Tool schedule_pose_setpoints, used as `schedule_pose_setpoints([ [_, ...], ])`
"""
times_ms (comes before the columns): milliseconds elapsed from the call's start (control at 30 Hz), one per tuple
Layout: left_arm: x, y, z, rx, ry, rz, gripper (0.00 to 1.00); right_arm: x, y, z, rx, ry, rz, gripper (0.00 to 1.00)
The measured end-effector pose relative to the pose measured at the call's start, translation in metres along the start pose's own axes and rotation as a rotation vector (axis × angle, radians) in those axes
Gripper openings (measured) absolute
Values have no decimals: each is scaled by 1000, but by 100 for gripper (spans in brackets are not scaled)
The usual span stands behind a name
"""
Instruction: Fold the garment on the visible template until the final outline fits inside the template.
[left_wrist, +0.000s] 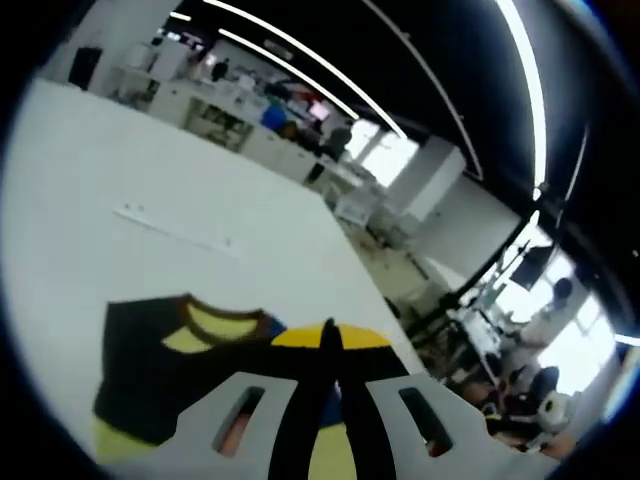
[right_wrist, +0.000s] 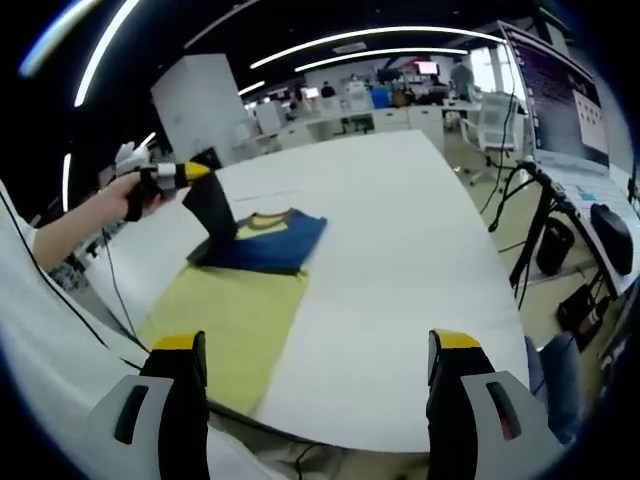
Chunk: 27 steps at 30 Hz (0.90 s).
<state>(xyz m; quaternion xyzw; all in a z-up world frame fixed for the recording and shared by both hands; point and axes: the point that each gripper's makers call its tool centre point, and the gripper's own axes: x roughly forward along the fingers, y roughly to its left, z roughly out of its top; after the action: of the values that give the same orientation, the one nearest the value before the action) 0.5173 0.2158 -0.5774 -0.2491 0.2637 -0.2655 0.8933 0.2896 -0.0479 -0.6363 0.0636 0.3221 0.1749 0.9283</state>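
Observation:
A dark navy garment (right_wrist: 268, 243) with a yellow collar lies partly folded at the far end of a yellow-green template mat (right_wrist: 228, 318). A hand holds my left gripper (right_wrist: 176, 175) above the garment's left side, shut on a dark flap (right_wrist: 212, 212) that it lifts off the table. In the left gripper view the shut jaws (left_wrist: 328, 338) rise over the garment (left_wrist: 165, 360), with the yellow collar (left_wrist: 215, 322) just left of them and a strip of the mat (left_wrist: 118, 440) below. My right gripper (right_wrist: 318, 345) stands wide open near the table's front edge, holding nothing.
The white table (right_wrist: 400, 260) stretches wide to the right of the mat. A strip of tape (left_wrist: 175, 228) marks the table beyond the garment. A monitor and stands (right_wrist: 560, 130) crowd the table's right side. Desks and people fill the office behind.

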Motion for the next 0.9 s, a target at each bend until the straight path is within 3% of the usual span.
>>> schedule_pose_setpoints([
  [167,8,-2,-8,15,18,10,0,2,1,-3,7,6,3,91],
  [533,28,-1,-20,-35,26,43,0,10,2,3,-9,17,18,91],
  [900,43,0,-45,-56,68,63,0,11,1,1,-12,32,26,91],
])
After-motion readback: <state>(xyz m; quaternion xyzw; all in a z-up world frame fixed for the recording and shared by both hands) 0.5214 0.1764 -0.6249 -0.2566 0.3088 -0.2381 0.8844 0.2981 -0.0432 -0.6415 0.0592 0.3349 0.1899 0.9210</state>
